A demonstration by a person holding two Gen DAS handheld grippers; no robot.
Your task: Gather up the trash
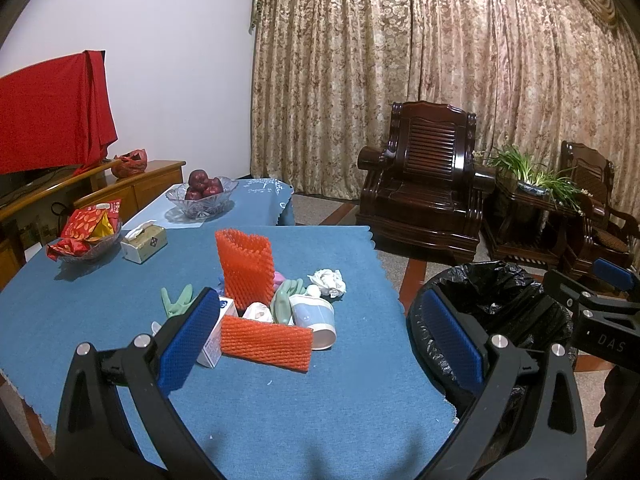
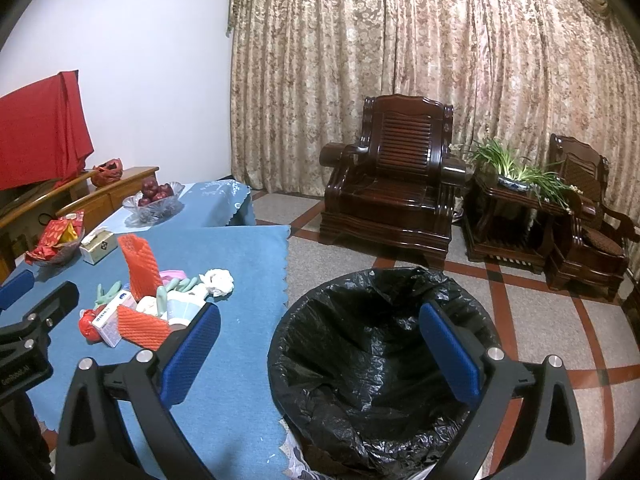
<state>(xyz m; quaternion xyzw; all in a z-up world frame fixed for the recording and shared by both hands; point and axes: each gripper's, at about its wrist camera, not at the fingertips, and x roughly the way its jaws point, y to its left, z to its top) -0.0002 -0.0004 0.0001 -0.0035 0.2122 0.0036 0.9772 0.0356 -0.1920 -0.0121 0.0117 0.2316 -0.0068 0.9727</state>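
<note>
Orange foam net (image 1: pixel 246 270) stands upright at the middle of the trash pile, toward the right edge of the blue table (image 1: pixel 280 400); a second net (image 1: pixel 266 343) lies flat at the pile's near side. Packed around them: paper cup (image 1: pixel 314 320) on its side, green glove (image 1: pixel 286 300), white box (image 1: pixel 214 342), crumpled tissue (image 1: pixel 328 282) at the far side.

Left gripper (image 1: pixel 320 344) spread wide, empty, hovering over the near part of the table and aimed at the pile. Right gripper (image 2: pixel 320 356) also spread, empty, hanging over the bin (image 2: pixel 380 360).

Risks, as I judge them:
- Pile is tight. Closing on the flat net could drag the box or roll the cup toward the table's right edge and onto the floor.
- Upright net looks light and springy; a brush from a finger would likely tip it.
- Foam compresses, so a shallow pinch may slip on the carry across the gap to the bin.
- Snack bowl (image 1: pixel 86 240), tissue box (image 1: pixel 144 242) and apple bowl (image 1: pixel 200 196) near the left and far edges are not trash; a wide sweep could catch them.

Containers:
- Bin sits on the floor just beside the table's right edge, black liner, nothing visible inside.
- Snack bowl holds red packets.
- Glass bowl holds dark red apples.
</note>
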